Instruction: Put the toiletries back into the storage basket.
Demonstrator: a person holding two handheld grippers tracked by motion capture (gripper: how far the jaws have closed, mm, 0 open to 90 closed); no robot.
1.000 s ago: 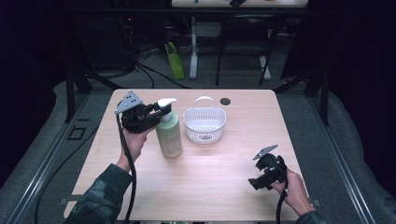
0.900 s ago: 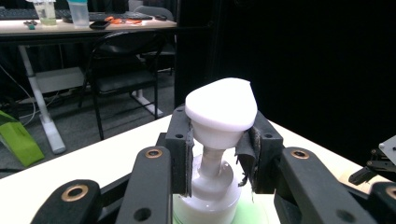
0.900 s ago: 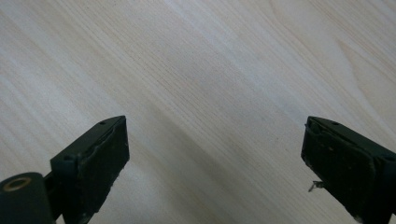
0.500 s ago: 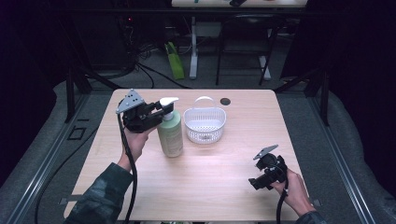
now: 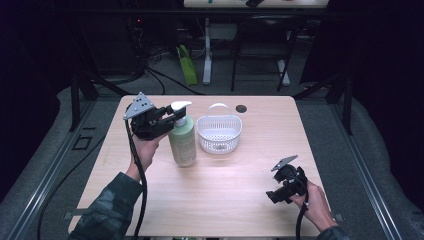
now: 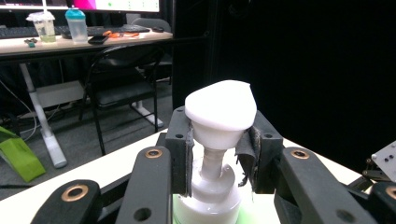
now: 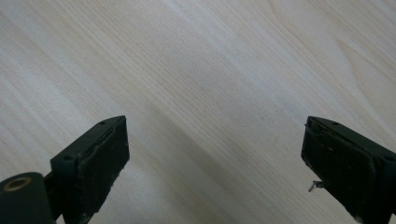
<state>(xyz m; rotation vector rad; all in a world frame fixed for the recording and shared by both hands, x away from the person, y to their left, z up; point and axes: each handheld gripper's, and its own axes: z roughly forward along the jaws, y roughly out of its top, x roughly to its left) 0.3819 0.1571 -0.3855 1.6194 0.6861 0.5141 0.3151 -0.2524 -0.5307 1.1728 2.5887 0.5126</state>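
Note:
A green pump bottle (image 5: 182, 141) with a white pump head (image 5: 180, 106) stands upright on the wooden table (image 5: 225, 200), left of centre. My left gripper (image 5: 172, 119) is at the bottle's neck. In the left gripper view the two jaws sit on either side of the white pump stem (image 6: 212, 161), just under the pump head (image 6: 221, 106), shut on it. My right gripper (image 5: 274, 195) hangs low over the table near the front right. Its jaws stand wide apart with only bare wood (image 7: 210, 93) between them.
A white perforated basket (image 5: 219, 132) with a handle stands just right of the bottle. A small dark round hole (image 5: 241, 108) marks the table's far edge. Beyond the table are desk legs, a chair (image 6: 116, 88) and a green object (image 5: 187, 65) on the floor.

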